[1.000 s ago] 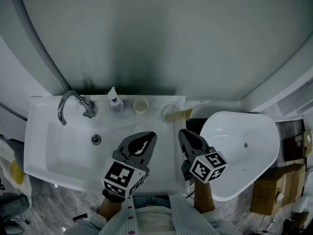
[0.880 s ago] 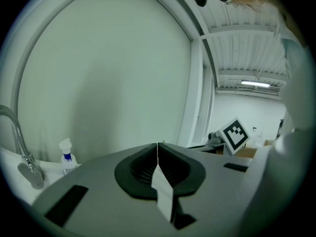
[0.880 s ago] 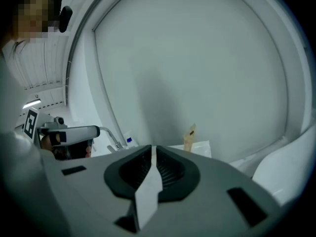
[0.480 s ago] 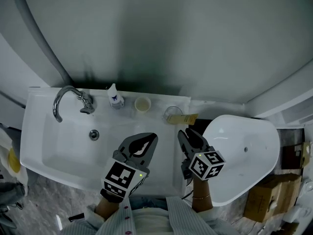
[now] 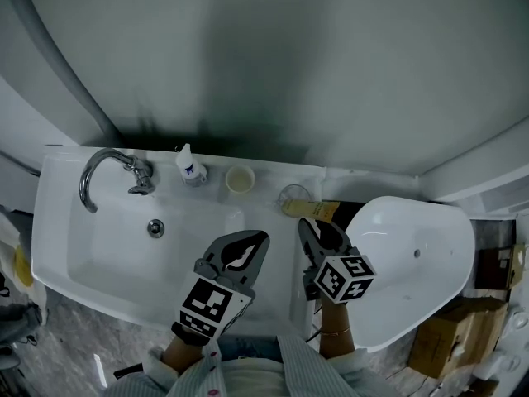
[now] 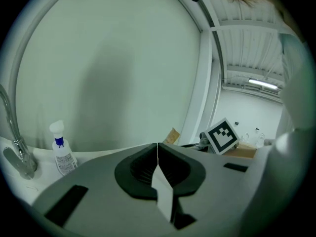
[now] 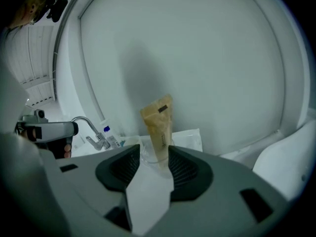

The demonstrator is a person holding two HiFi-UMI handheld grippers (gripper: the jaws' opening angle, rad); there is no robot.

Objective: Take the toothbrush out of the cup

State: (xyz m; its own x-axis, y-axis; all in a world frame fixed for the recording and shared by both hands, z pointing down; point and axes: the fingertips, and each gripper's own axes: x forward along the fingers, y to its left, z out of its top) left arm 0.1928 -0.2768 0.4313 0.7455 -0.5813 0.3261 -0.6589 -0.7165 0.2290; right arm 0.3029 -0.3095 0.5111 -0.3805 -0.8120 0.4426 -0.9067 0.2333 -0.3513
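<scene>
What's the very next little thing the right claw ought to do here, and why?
Probably ease the right gripper forward until its opening jaws straddle the tan wrapped toothbrush. It stands upright in the clear cup straight ahead, framed by the jaws but seemingly still beyond the pads, which hold nothing.

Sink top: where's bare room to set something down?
Free: basin floor around the drain; deck strip right of the basin, in front of the glass cup. Crowded: back ledge, where faucet, spray bottle, small cup and glass cup line up.
</scene>
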